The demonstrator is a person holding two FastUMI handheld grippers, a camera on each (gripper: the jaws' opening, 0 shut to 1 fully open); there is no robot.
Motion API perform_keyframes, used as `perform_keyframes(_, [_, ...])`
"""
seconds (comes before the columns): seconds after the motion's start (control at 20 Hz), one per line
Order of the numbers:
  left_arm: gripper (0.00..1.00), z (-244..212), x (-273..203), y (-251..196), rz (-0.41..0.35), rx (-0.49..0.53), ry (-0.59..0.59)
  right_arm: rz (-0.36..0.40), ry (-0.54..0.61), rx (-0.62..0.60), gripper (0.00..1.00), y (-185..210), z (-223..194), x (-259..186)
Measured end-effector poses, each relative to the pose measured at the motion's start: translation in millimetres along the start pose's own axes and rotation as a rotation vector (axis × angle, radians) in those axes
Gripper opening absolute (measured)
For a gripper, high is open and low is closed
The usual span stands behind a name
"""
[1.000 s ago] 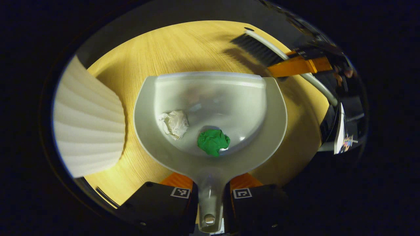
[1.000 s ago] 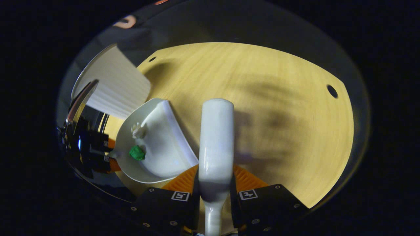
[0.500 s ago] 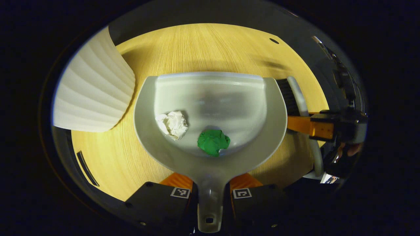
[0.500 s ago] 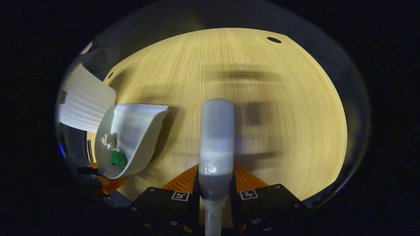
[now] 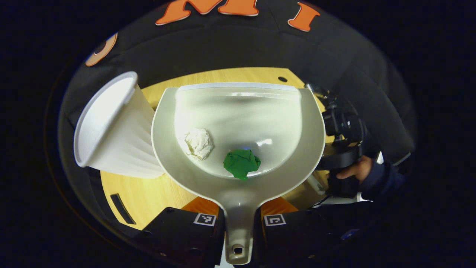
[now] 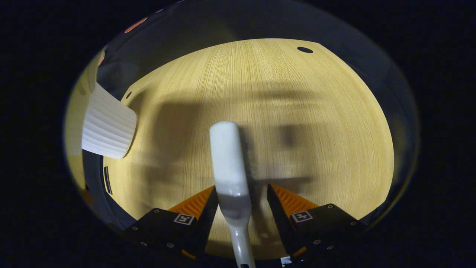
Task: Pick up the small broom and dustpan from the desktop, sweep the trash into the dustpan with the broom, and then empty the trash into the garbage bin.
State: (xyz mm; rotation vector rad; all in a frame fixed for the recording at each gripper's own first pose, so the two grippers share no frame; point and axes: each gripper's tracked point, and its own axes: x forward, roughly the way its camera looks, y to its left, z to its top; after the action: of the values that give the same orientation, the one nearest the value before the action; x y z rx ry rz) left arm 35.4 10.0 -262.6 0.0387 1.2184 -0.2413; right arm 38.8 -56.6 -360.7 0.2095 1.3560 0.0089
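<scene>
My left gripper point(image 5: 239, 219) is shut on the handle of the pale grey dustpan point(image 5: 238, 108), which is held up above the table with its lip toward the booth wall. A crumpled white paper ball point(image 5: 199, 143) and a green paper ball point(image 5: 241, 163) lie in the pan. The white ribbed garbage bin point(image 5: 111, 130) stands just left of the pan, its rim near the pan's edge. In the right gripper view, the white broom point(image 6: 227, 160) lies between the spread fingers of my right gripper point(image 6: 241, 195), with a gap on its right side. The bin point(image 6: 108, 128) is at the far left there.
The wooden table point(image 6: 297, 111) stretches ahead of the broom, with a small hole point(image 6: 305, 49) near its far edge. In the left gripper view, a hand point(image 5: 353, 169) holds the other gripper point(image 5: 342, 130) to the right of the dustpan. A dark slot point(image 5: 121, 208) marks the table's near left.
The dustpan has risen and tipped up level beside the bin, with both paper balls still inside. My right gripper has opened around the broom handle, and the broom now leans left.
</scene>
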Motion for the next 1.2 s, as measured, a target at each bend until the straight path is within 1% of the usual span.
perform_keyframes(0.05, [0.33,10.9,-14.7,2.8,-0.005,-0.005,-0.032,0.008,-0.004,-0.005,0.86,2.2,-0.3,0.0])
perform_keyframes(0.15, [0.33,34.9,-46.4,15.5,0.003,-0.022,-0.090,0.031,-0.005,-0.013,0.95,7.5,-2.1,-2.3])
perform_keyframes(0.2, [0.32,44.4,-59.2,32.6,0.026,-0.031,-0.115,0.039,-0.007,-0.021,0.96,11.7,-3.5,-3.1])
perform_keyframes(0.25, [0.32,50.9,-72.3,56.8,0.080,-0.038,-0.126,0.052,-0.007,-0.027,0.96,17.1,-5.2,-3.3])
perform_keyframes(0.3, [0.32,54.6,-87.6,86.7,0.151,-0.049,-0.132,0.064,-0.004,-0.029,0.96,21.6,-6.6,-4.2])
perform_keyframes(0.4, [0.32,53.2,-103.9,142.6,0.271,-0.043,-0.122,0.084,0.001,-0.033,0.97,25.2,-9.8,-7.5])
perform_keyframes(0.45, [0.32,47.3,-108.0,170.6,0.328,-0.039,-0.089,0.093,-0.001,-0.032,0.96,26.6,-10.4,-8.4])
perform_keyframes(0.55, [0.33,36.2,-105.6,210.6,0.443,-0.019,-0.011,0.103,-0.007,-0.028,0.97,28.6,-8.0,-10.5])
perform_keyframes(0.6, [0.32,33.5,-105.6,223.4,0.505,0.017,0.036,0.110,-0.012,-0.022,0.96,29.0,-5.6,-10.4])
perform_keyframes(0.65, [0.32,31.9,-111.5,248.0,0.563,0.055,0.076,0.111,-0.016,-0.017,0.97,29.1,-4.1,-12.2])
perform_keyframes(0.7, [0.33,26.9,-111.0,254.1,0.610,0.116,0.107,0.114,-0.024,-0.015,0.96,29.4,-2.5,-13.5])
perform_keyframes(0.75, [0.32,20.2,-116.8,251.2,0.643,0.166,0.146,0.106,-0.028,-0.016,0.97,27.2,-2.5,-14.2])
perform_keyframes(0.8, [0.32,30.0,-119.6,254.3,0.668,0.219,0.179,0.103,-0.032,-0.016,0.96,26.2,-2.1,-14.0])
perform_keyframes(1.0, [0.32,43.6,-128.7,256.6,0.734,0.371,0.273,0.098,-0.033,-0.010,0.97,24.3,-2.8,-15.2])
perform_keyframes(1.1, [0.32,48.8,-136.5,269.9,0.810,0.493,0.316,0.096,-0.037,-0.012,0.96,23.4,-2.7,-16.0])
perform_keyframes(1.2, [0.32,63.9,-145.1,285.5,0.921,0.662,0.367,0.096,-0.035,-0.010,0.96,22.6,-3.7,-17.0])
